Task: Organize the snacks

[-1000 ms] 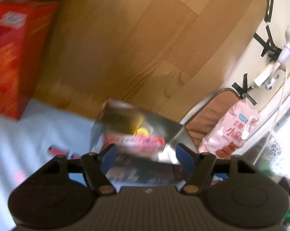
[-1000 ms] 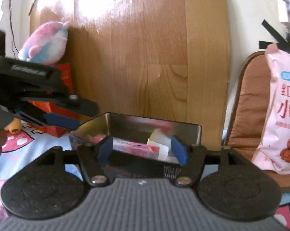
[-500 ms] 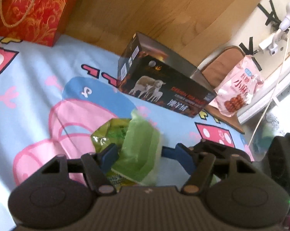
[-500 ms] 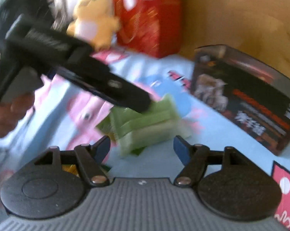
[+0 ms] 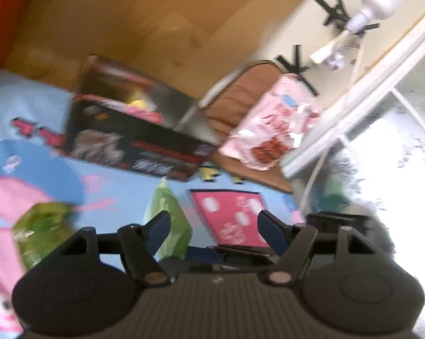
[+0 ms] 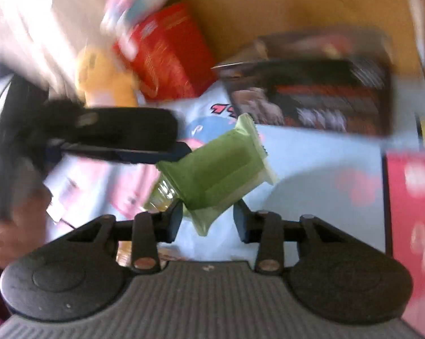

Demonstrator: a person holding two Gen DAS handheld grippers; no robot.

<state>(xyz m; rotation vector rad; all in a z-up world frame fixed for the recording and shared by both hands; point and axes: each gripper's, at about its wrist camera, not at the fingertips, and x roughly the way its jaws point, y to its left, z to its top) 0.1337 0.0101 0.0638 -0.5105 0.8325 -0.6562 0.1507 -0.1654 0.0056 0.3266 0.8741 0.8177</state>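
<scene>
My right gripper (image 6: pixel 208 217) is shut on a green snack packet (image 6: pixel 221 166) and holds it above the blue patterned cloth (image 6: pixel 325 180). The same packet shows in the left wrist view (image 5: pixel 167 214), just beside my left gripper (image 5: pixel 214 224), which is open and empty. A second, shiny green packet (image 5: pixel 40 226) lies on the cloth at the left. The dark open box (image 5: pixel 127 138) with snacks inside stands behind; it also shows in the right wrist view (image 6: pixel 311 93). The left gripper shows at the left of the right wrist view (image 6: pixel 181 148).
A pink snack bag (image 5: pixel 271 132) leans on a brown cushion (image 5: pixel 238 107) at the right. A red gift bag (image 6: pixel 167 53) and a yellow plush toy (image 6: pixel 102 79) stand at the back left. A wooden panel (image 5: pixel 156 22) rises behind the box.
Both grippers dropped from the box to the cloth. The right gripper closed on the green packet and lifted it. The left gripper swung right, away from the green packets.
</scene>
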